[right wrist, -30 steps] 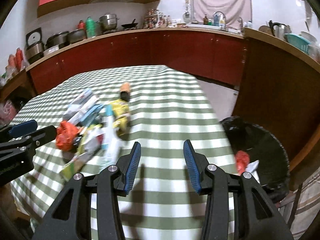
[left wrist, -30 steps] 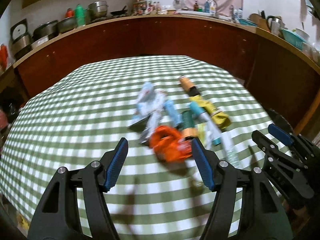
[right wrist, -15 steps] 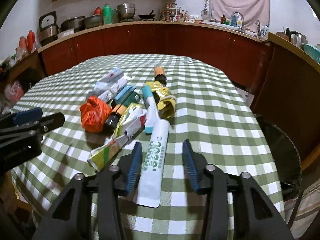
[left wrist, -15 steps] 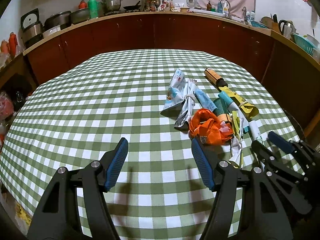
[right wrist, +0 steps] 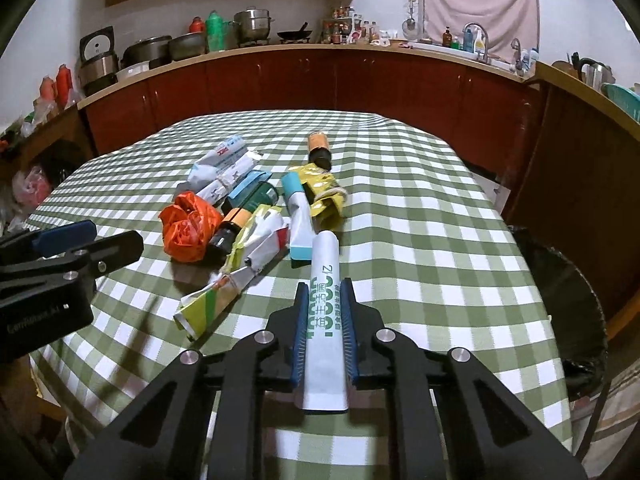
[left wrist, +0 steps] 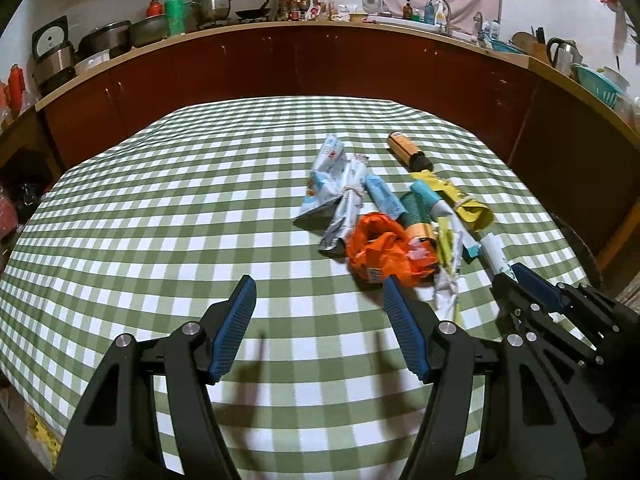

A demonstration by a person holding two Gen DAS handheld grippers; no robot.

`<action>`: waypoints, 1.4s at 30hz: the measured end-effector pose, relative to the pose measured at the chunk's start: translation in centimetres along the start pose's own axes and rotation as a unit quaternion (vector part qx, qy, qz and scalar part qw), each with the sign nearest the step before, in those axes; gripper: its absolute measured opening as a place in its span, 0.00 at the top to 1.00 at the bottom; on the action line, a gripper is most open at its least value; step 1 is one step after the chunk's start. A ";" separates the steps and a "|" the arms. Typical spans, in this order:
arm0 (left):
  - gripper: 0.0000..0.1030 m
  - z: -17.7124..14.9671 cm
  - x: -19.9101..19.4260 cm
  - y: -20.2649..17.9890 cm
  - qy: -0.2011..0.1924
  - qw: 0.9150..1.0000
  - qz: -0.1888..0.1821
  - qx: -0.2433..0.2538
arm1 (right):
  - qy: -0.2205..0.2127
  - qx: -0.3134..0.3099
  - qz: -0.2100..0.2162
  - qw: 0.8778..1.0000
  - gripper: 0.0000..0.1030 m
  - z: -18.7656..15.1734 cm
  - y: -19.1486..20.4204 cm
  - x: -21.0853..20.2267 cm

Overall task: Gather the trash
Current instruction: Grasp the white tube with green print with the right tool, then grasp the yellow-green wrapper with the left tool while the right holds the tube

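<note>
Closed since earlier: right tool (right wrist: pixel 323 304) clamps white toothpaste tube (right wrist: pixel 325 280), lower centre; lift level toward black bin (right wrist: pixel 568 280). Left tool (left wrist: pixel 318 312) open, empty.

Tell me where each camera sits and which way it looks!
Left wrist view: sits on the left tool, looking down along its open fingers over the checked table at the trash pile; the right tool shows at the right edge.
Right wrist view: sits on the right tool, looking down along fingers shut on a white tube; the left tool shows at the left, a black bin at the right.
Both share: the orange bag, the pile, the table, the kitchen counter.
</note>
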State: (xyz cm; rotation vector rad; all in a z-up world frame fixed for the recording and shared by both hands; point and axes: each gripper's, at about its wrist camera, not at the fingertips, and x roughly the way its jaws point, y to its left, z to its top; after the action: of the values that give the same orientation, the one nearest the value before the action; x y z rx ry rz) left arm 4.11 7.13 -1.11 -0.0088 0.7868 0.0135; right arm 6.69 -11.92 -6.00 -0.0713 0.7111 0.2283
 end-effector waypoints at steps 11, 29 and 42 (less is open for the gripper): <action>0.38 -0.4 -0.2 -4.9 0.001 0.999 -0.026 0.038 | -0.024 0.007 -0.024 0.999 0.84 0.0 -3.9 -2.2; 0.73 -1.5 2.3 -9.4 0.021 0.996 -0.012 0.086 | -0.032 0.027 -0.026 0.999 0.84 -0.7 -8.0 -3.2; 0.83 -1.6 1.4 -9.8 0.001 0.995 -0.027 0.093 | -0.031 0.029 -0.029 0.999 0.84 -0.9 -8.3 -3.0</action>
State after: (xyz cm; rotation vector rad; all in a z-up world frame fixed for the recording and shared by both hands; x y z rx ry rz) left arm 4.07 -2.67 -3.19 0.1469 0.7863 -0.1107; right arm 5.82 -20.67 -4.80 -0.0293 0.6531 0.1539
